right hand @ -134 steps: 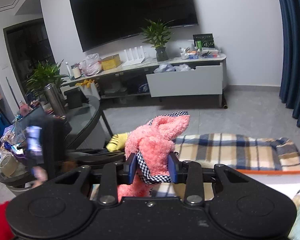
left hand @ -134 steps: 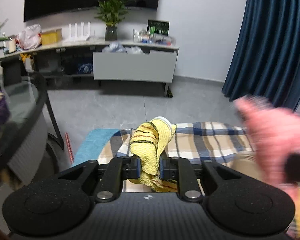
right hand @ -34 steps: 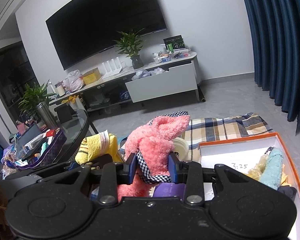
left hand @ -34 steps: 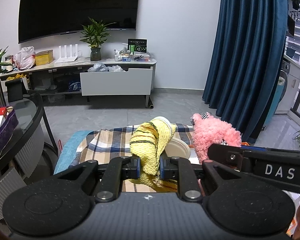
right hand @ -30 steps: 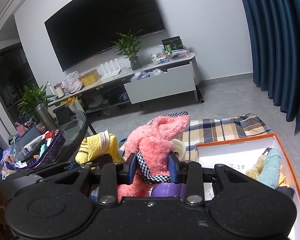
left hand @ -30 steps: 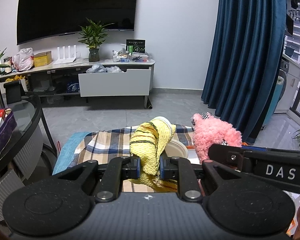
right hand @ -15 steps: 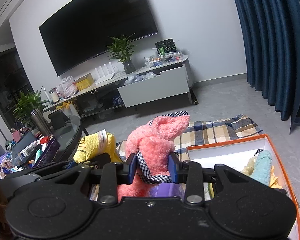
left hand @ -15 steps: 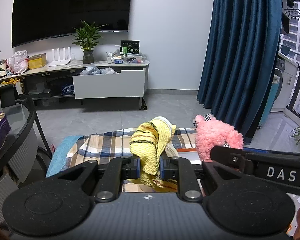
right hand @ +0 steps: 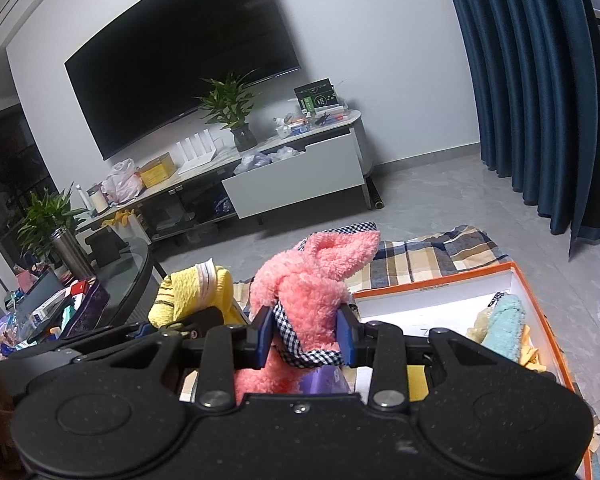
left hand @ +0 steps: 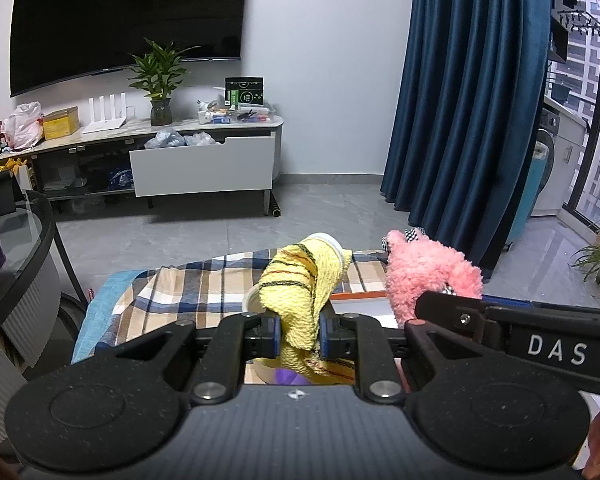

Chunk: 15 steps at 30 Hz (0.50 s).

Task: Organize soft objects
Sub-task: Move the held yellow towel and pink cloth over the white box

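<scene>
Both cams sit just behind their claw, looking forward and slightly down across the room. Left claw [left hand: 299, 334] view faces the TV wall [left hand: 124, 20]; right claw [right hand: 305, 338] view likewise (tilted). Shared: TV stand [left hand: 202, 166], plaid blanket [right hand: 428, 258], orange box [right hand: 540, 312].

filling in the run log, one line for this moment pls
left gripper: shut on yellow cloth | right gripper: shut on pink plush | orange box: open, soft items inside

Both hand-held tools are matte black, speckled plastic. The left gripper [left hand: 299, 338] has two round raised discs on its body, silver screws at the arm pivots and blue finger pads. The right gripper [right hand: 306, 338] looks the same, with white "DAS" lettering along its side.
</scene>
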{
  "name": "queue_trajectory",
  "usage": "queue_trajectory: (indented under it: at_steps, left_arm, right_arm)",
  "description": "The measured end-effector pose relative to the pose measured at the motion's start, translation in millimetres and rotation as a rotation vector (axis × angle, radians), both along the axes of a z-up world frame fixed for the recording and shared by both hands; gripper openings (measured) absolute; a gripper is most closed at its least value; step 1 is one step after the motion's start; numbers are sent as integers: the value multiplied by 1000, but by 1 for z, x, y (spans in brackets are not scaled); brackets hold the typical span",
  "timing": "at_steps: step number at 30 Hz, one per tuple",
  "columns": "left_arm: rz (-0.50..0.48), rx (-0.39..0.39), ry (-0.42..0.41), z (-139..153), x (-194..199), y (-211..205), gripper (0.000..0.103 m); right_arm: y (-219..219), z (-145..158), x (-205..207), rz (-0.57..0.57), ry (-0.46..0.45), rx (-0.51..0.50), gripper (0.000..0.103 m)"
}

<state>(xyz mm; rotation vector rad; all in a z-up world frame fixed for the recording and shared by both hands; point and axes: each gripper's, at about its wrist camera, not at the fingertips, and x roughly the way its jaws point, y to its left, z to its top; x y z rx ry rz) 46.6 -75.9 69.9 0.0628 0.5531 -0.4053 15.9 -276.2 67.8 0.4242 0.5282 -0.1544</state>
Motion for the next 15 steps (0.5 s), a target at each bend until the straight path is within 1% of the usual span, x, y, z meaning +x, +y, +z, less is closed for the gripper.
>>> queue_trajectory:
  at_steps: [15]
  left_arm:
    - [-26, 2, 14, -2, -3, -14, 20]
  right_arm:
    - [-12, -3, -10, -35, 4, 12, 41]
